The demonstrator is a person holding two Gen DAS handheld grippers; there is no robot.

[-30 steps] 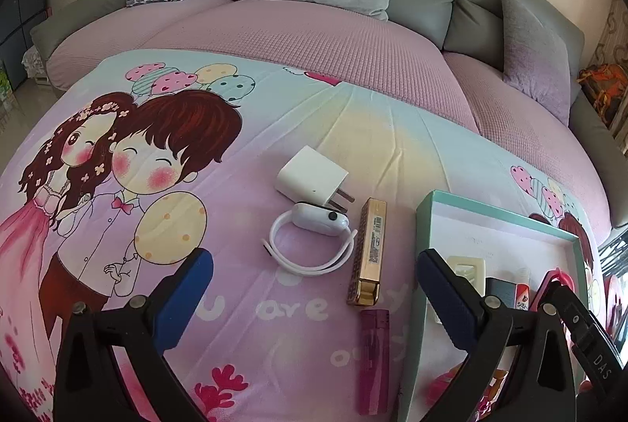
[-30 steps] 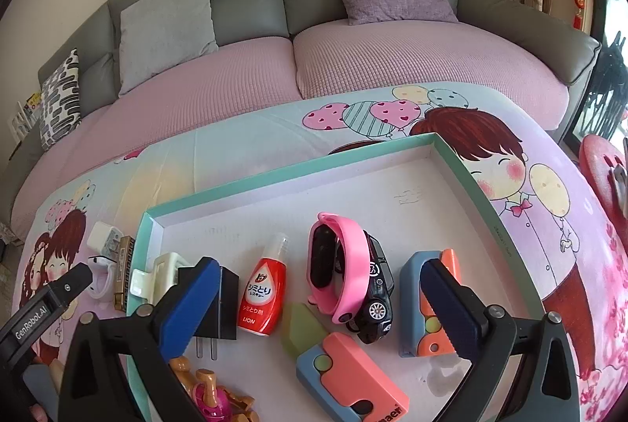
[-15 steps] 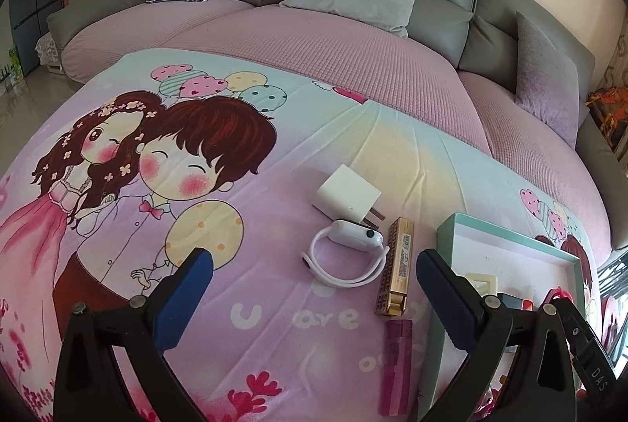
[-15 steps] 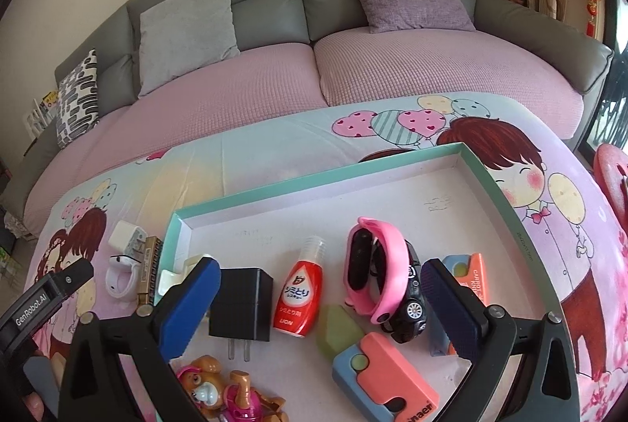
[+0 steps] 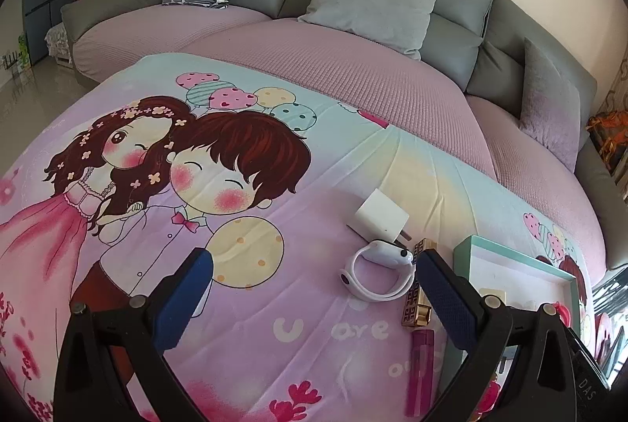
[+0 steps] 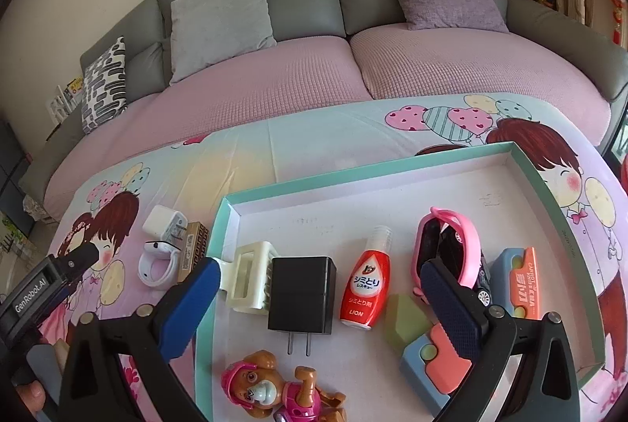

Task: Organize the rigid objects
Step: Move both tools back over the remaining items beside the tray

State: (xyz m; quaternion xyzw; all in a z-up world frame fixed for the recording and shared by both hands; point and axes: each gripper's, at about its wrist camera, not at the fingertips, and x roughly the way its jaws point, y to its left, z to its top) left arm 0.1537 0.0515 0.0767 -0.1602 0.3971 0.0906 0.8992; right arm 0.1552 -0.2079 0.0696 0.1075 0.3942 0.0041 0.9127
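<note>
Bedspread (image 5: 314, 304): gold harmonica (image 5: 417, 288) lengthwise, pointing sofaward.

Printed cloth (image 5: 314, 163): soft matt fabric, faintly creased.
Sofa seat (image 5: 345, 76): pink waffle-textured cloth, rough.
White charger (image 5: 381, 216): smooth matt plastic.
White wristband (image 5: 376, 274): glossy smooth plastic.
Box (image 6: 392, 174): matt card, teal rim.
Black charger (image 6: 302, 294): matt plastic, metal prongs.
Red bottle (image 6: 365, 288): shiny plastic.
Tool pads (image 6: 451, 308): dark blue, finely dimpled.
</note>
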